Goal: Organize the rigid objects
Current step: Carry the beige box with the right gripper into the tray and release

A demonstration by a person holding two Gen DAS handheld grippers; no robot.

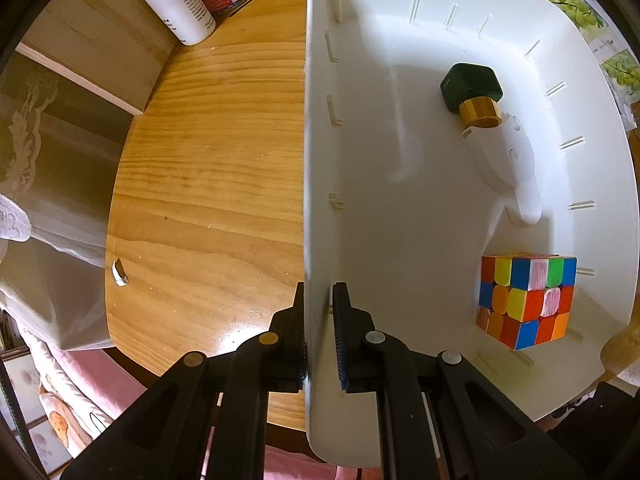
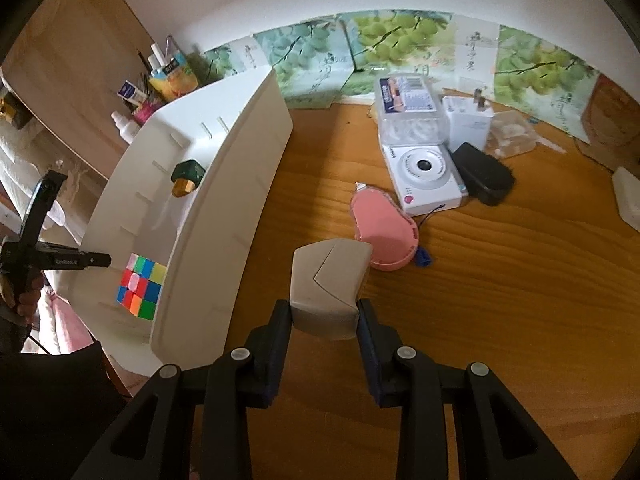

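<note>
Below, in the left wrist view, the near wall of a white plastic bin (image 1: 320, 200) is pinched between the two pads of the left claw (image 1: 318, 320), which is clenched on it. Inside the bin, a multicoloured puzzle cube (image 1: 526, 300) is seen near one corner, and a white bottle with a gold collar and dark green square cap (image 1: 480, 100) lies on its side just beyond the cube. The bin stands on a light wooden counter (image 1: 208, 168).

In the right wrist view, a grey angular block with a bent seam line (image 2: 328, 292) is gripped between the pads of the right claw (image 2: 325, 320), held above the counter just beside the bin's outer wall. Farther off on the counter, a pink rounded correction-tape dispenser (image 2: 384, 236) is seen, touching the corner of a white box camera with a round lens (image 2: 424, 176). A black rounded pouch (image 2: 484, 180) lies beside the camera, and a clear plastic box with a printed label (image 2: 408, 108) and a white plug adapter (image 2: 468, 120) stand behind it.
</note>
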